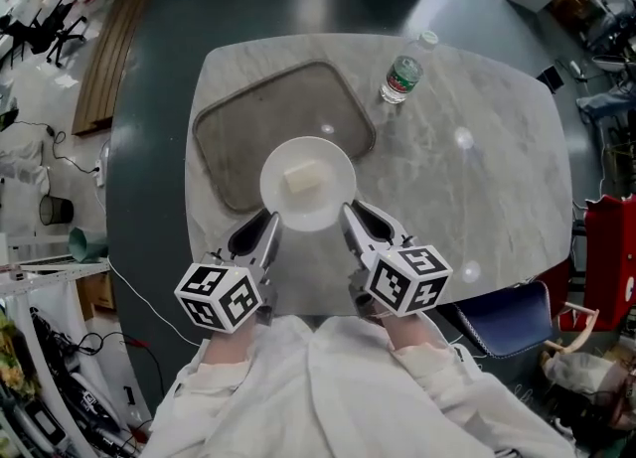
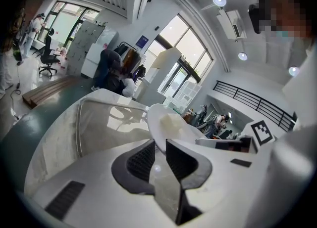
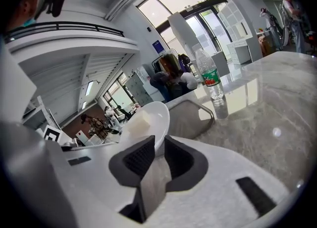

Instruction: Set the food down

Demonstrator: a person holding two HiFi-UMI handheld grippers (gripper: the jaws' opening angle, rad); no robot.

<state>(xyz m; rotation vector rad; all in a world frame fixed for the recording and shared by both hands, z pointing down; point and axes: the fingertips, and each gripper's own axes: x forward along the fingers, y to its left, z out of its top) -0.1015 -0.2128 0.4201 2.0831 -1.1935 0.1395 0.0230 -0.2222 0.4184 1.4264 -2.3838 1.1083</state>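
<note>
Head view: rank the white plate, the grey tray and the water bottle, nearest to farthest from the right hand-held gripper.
1. The white plate: its rim is clamped by the right hand-held gripper, on the plate's right side.
2. The grey tray: lies just beyond the plate, towards the left.
3. The water bottle: stands farthest back, slightly to the right.

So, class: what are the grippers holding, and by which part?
The plate, by its rim: left gripper on its left edge, right gripper on its right.
</note>
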